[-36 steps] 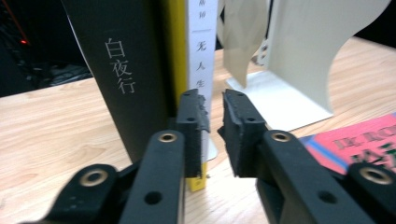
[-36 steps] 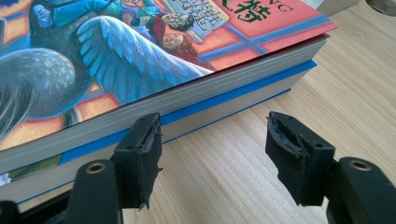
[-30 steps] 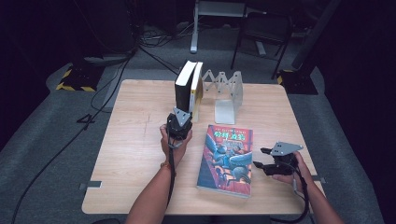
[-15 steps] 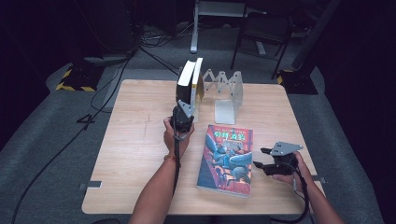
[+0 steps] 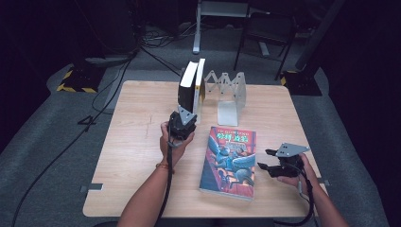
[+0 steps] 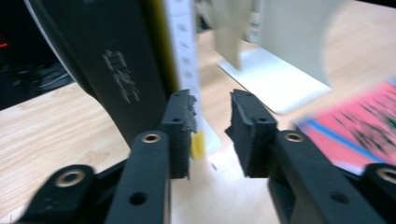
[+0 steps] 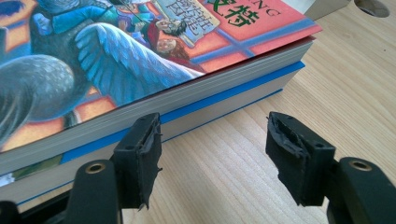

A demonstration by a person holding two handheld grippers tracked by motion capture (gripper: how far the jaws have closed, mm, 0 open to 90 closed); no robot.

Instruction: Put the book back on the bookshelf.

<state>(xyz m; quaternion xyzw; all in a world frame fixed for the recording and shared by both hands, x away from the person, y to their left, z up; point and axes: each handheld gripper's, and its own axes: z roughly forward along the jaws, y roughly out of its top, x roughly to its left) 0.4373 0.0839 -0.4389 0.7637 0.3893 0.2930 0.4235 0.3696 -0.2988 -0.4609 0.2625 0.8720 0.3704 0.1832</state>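
From the high view, two books stand upright at the back of the desk (image 5: pixel 142 142): a black book (image 5: pixel 185 91) and a yellow-edged one (image 5: pixel 201 87) right against it, next to a grey folding bookend (image 5: pixel 231 94). The left gripper (image 5: pixel 182 124) sits just in front of the black book's lower end. You can't really judge the gap between its fingers from up there, though.

The left gripper view sorts that out. The left gripper (image 6: pixel 210 128) has just been opening its fingers, and now there's a narrow gap with nothing pinched in it. The black book (image 6: pixel 116 65) rises right behind the left finger, and the yellow-edged book (image 6: pixel 180 51) lines up with the gap.

The picture book (image 5: pixel 229 161) lies flat on the desk near the front, and the right gripper (image 5: pixel 267 161) hovers just beside its right edge. The right gripper view gets you close: the right gripper (image 7: pixel 212 154) has its fingers spread wide over bare wood, with the picture book (image 7: pixel 140 60) and its page edges just beyond the left finger, which seems to brush them without gripping.
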